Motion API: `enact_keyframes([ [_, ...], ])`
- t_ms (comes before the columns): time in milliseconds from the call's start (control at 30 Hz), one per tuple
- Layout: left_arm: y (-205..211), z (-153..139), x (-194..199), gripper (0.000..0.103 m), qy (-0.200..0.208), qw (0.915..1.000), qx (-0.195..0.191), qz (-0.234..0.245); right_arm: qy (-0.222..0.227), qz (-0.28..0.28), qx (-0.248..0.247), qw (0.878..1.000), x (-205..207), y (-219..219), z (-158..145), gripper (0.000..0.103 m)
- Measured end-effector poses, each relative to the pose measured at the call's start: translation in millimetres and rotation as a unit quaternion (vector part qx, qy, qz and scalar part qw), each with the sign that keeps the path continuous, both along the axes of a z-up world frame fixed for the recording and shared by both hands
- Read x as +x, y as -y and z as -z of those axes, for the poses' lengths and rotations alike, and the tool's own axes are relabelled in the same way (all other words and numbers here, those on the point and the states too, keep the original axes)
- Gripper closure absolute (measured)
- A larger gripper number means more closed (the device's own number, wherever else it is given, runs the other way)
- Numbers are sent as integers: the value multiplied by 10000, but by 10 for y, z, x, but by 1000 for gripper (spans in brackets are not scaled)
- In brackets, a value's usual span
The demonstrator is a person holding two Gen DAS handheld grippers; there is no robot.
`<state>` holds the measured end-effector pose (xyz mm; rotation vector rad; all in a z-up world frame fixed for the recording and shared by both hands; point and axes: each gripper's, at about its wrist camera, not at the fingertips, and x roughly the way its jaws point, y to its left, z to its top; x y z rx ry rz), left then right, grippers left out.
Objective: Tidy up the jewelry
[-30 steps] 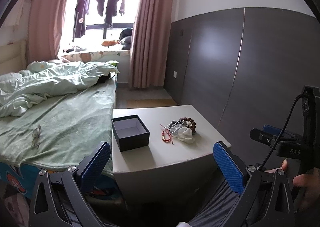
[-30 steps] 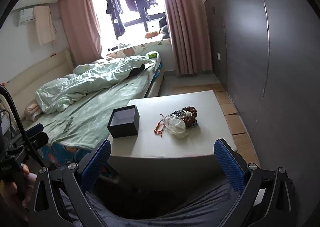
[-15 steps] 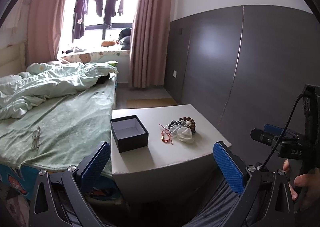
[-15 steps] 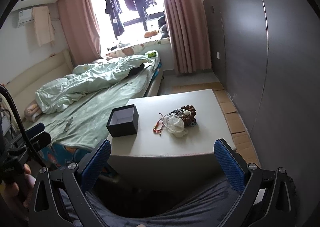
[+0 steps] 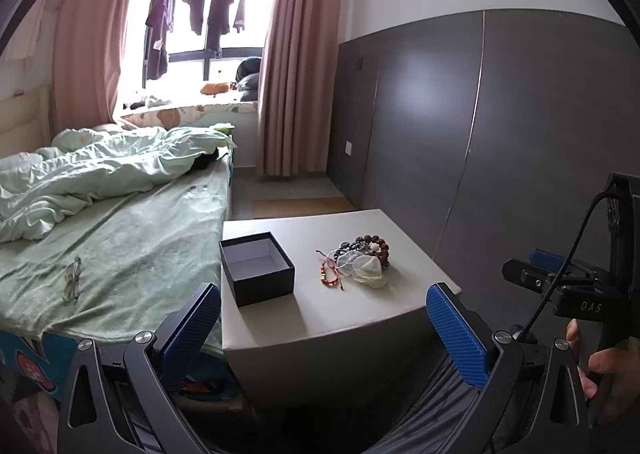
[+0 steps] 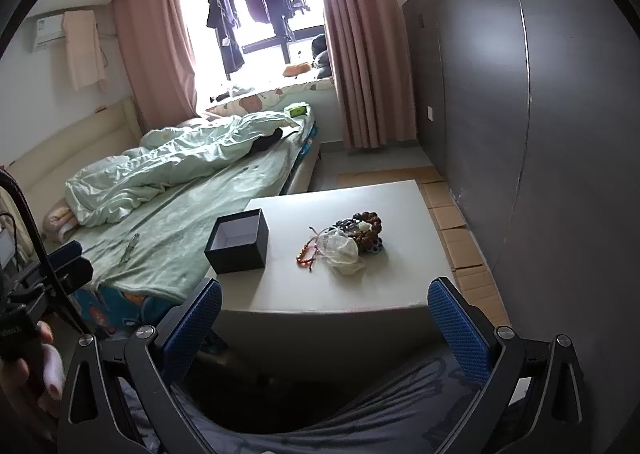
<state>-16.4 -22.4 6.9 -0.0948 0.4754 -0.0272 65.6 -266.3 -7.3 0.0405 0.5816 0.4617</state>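
A small open black box (image 5: 256, 268) with a pale lining stands on the left part of a white table (image 5: 360, 314). To its right lies a jewelry pile: brown bead bracelets (image 5: 374, 248), a clear pouch (image 5: 366, 270) and a red cord bracelet (image 5: 330, 274). The right wrist view shows the box (image 6: 238, 240), the beads (image 6: 366, 226), the pouch (image 6: 340, 252) and the red bracelet (image 6: 306, 252). My left gripper (image 5: 324, 328) is open and empty, short of the table's near edge. My right gripper (image 6: 326, 322) is open and empty, also short of the edge.
A bed (image 5: 120, 230) with a green sheet and rumpled duvet stands against the table's left side; glasses (image 5: 72, 280) lie on it. A dark wall panel (image 5: 500, 134) runs along the right. Flattened cardboard (image 6: 452, 214) covers the floor by the wall.
Both views have drifted slightly, with the table and jewelry shifting a little in frame. Both grippers stay open and empty.
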Motion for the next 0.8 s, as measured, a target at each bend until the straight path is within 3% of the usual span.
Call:
enact_keyframes([
  [800,17,-14,178,0,-12,10000,33,41,89,35,105,9999,9,65,28,0],
])
